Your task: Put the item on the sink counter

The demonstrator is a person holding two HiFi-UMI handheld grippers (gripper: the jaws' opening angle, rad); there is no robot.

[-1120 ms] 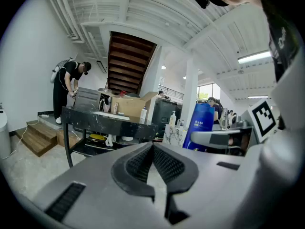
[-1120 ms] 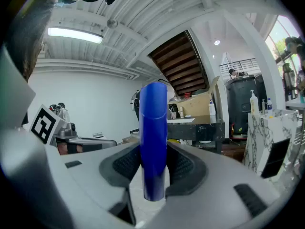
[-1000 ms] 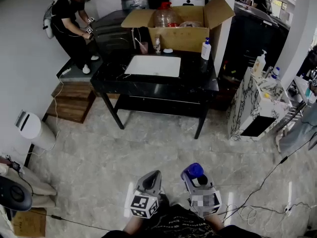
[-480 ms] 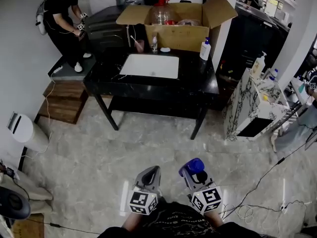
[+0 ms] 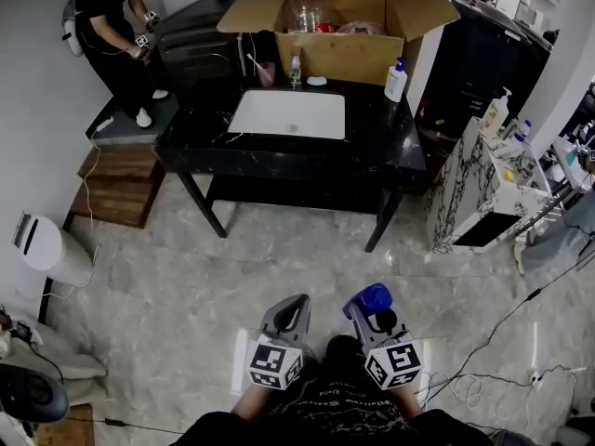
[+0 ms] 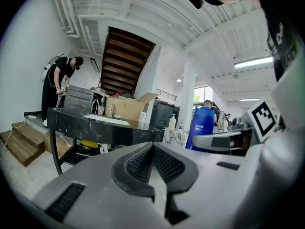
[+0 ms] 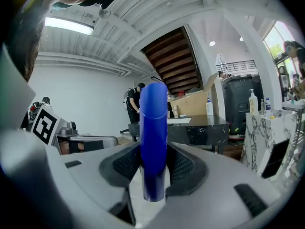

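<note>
Pale stone floor (image 5: pixel 186 277) fills the middle of the head view, with the black sink counter (image 5: pixel 372 147) at top centre. At the bottom edge, right of centre, the right gripper (image 5: pixel 372 308) pinches a blue bottle (image 5: pixel 370 297). The right gripper view shows the bottle upright with the pads pressing on both its sides. Just beside it to the left, the left gripper (image 5: pixel 296 307) has its jaws pressed together on nothing.

The item appears to be in hand but not delivered. The bottle is well apart from the counter, across open floor, so the approach and the set-down are judged to be left.

On the counter, the white basin (image 5: pixel 286 114) looks empty. Behind it an open cardboard box (image 5: pixel 353 56) holds a clear jug (image 5: pixel 305 15) with a red cap. Its other contents cannot be made out. A white pump bottle (image 5: pixel 397 80) stands at the box's right end.
</note>
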